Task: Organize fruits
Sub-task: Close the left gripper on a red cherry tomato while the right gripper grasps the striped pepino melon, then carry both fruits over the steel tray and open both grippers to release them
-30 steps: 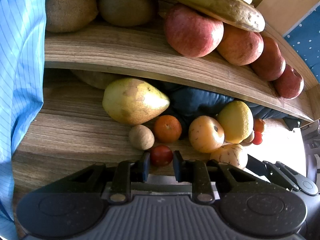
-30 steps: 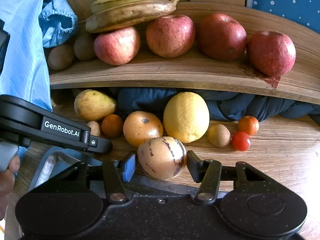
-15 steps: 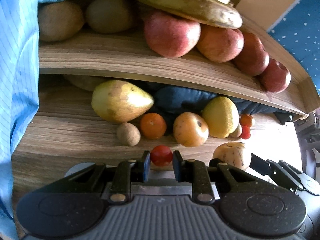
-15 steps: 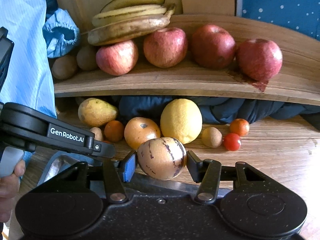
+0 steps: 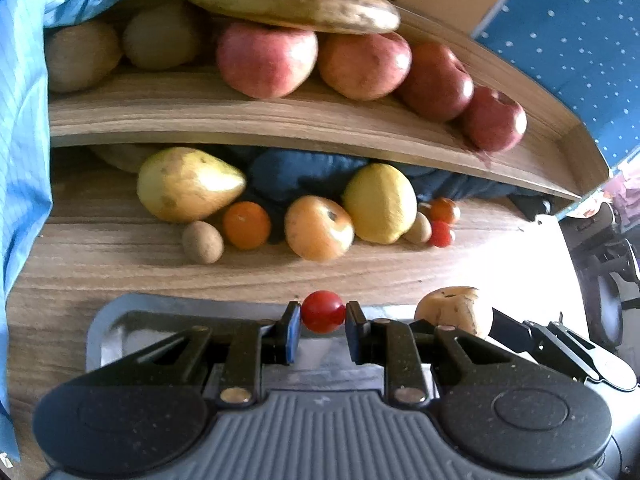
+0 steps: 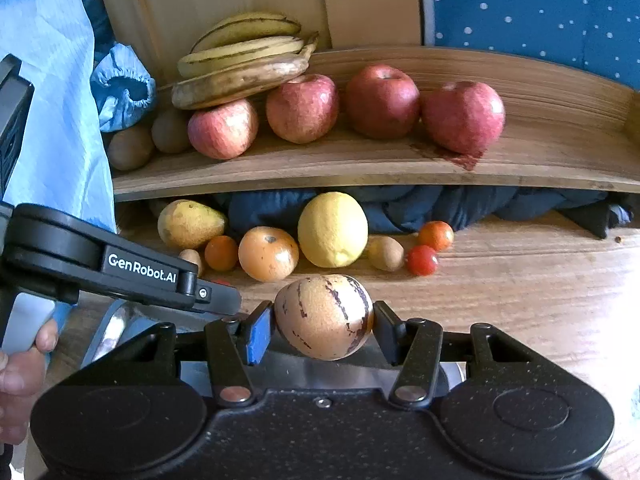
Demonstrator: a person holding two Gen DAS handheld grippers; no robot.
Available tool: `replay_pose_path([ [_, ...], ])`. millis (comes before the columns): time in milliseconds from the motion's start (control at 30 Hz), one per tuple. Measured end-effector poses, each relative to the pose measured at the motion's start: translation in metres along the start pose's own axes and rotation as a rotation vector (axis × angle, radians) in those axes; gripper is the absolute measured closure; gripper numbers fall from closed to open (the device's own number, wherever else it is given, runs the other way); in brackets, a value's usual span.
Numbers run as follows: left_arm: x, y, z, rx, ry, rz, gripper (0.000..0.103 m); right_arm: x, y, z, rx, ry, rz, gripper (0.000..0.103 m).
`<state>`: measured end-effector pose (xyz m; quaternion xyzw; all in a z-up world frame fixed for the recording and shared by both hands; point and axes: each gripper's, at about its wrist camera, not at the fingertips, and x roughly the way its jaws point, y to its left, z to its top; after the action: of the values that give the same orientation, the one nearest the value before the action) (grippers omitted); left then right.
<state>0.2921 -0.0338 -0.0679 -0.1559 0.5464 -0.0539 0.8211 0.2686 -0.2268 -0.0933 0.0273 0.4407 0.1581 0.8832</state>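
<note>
The left gripper [image 5: 323, 318] was clamped on a cherry tomato [image 5: 322, 310] and the right gripper [image 6: 323, 322], jaws part-spread, held a striped melon [image 6: 323, 316], both above the metal tray [image 5: 116, 320] at 6 o'clock; roughly eight fruits remained on the tabletop [image 6: 520, 280] at 12 o'clock.

The right gripper [image 6: 323, 318] clamps a tan, purple-streaked melon [image 6: 323, 316] between its fingers [image 6: 258, 334], above a metal tray [image 6: 116, 326] at the near left. The left gripper [image 6: 132, 270] reaches in from the left, held by a hand [image 6: 20, 364]. Farther off on the wooden counter [image 6: 520, 292] lie a pear [image 6: 188, 223], a lemon [image 6: 333, 229], an orange fruit [image 6: 268, 254] and two cherry tomatoes [image 6: 422, 260]. On the shelf [image 6: 360, 168] above sit four red apples [image 6: 382, 100] in a row, with bananas [image 6: 240, 60] on the leftmost and kiwis [image 6: 130, 146] at the left end.
</note>
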Motion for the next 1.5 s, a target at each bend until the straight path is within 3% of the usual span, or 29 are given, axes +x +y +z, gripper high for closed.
replay_pose_path([
  [633, 0.014, -0.029, -0.025, 0.038, 0.080, -0.028, 0.077, -0.026, -0.024, -0.035, 0.046, 0.039, -0.047, 0.048],
  [1500, 0.020, -0.016, -0.025, 0.182, 0.168, -0.054, 0.077, -0.018, -0.008, -0.060, 0.151, 0.061, -0.165, 0.048],
])
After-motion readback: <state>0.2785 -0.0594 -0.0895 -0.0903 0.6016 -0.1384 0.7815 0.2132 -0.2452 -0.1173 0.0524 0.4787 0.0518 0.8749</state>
